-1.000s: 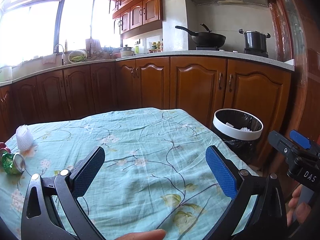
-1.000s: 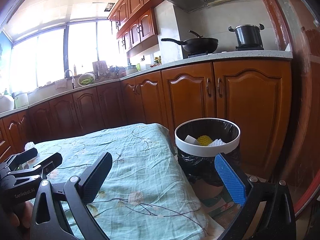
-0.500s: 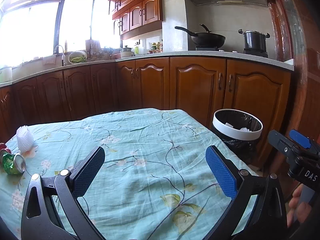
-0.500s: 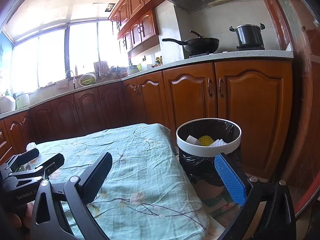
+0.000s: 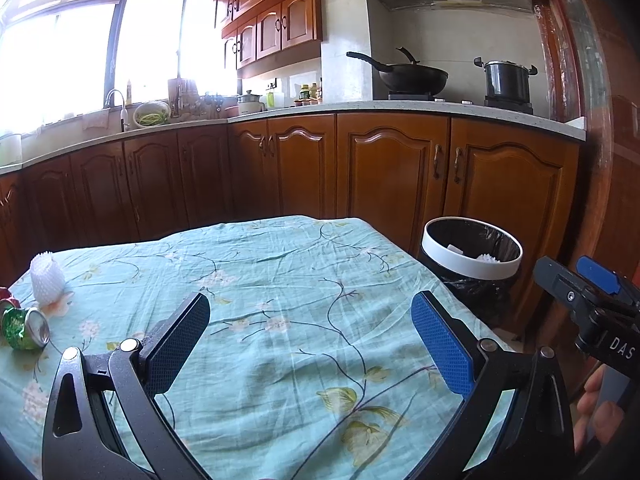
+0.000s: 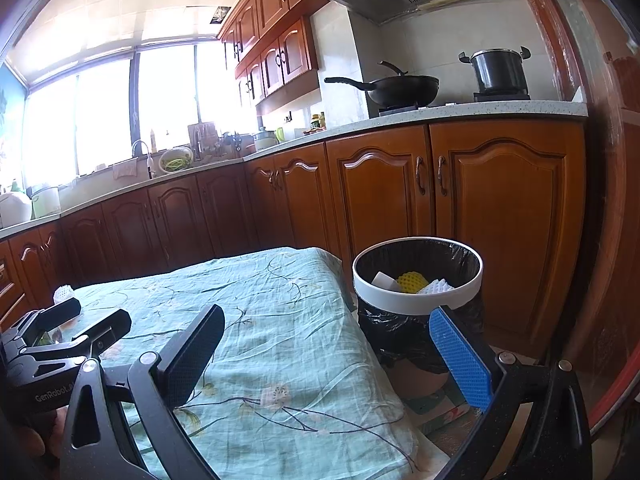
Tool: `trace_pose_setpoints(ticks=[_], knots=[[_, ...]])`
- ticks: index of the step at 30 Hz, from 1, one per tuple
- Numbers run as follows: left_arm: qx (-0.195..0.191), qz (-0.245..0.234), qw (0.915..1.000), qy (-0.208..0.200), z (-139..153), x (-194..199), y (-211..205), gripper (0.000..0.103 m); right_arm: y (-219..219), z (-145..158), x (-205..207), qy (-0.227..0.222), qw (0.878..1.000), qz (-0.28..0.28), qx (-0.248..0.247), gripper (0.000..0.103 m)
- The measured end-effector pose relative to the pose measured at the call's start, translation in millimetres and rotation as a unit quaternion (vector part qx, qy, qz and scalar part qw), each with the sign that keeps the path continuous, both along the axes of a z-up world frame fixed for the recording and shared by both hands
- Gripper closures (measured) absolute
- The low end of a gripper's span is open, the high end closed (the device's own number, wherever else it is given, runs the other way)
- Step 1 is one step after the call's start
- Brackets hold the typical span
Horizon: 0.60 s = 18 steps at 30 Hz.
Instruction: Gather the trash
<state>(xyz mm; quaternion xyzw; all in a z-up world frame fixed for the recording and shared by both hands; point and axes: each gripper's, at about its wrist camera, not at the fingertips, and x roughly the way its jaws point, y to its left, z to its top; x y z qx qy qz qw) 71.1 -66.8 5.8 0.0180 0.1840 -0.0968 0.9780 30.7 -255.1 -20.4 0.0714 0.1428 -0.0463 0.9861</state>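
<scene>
Presently both grippers hang empty above the table [image 5: 280,264], jaws spread wide.
Left gripper [image 5: 310,340] and right gripper [image 6: 326,354] hold nothing. A crushed green can [image 5: 24,328] and a white foam net [image 5: 47,280] lie near each other at the table's far left edge. Well apart, the bin [image 6: 416,300] off the right corner holds a yellow foam net [image 6: 411,281] and white scraps.

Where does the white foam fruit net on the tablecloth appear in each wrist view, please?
Left wrist view: the white foam net stands at the far left on the tablecloth, just beyond the crushed green can.
Right wrist view: only its top shows at left, behind the left hand-held gripper.
Shared landmark: the white-rimmed trash bin.
</scene>
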Motion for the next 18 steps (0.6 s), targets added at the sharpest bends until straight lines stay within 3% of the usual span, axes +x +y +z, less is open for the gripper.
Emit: trace_pose_setpoints(ticks=[18], knots=[[-0.001, 0.000, 1.0000, 0.001, -0.1, 0.1, -0.1, 0.000, 0.6, 2.3, 2.8, 0.002, 1.000, 0.006, -0.001, 0.000]])
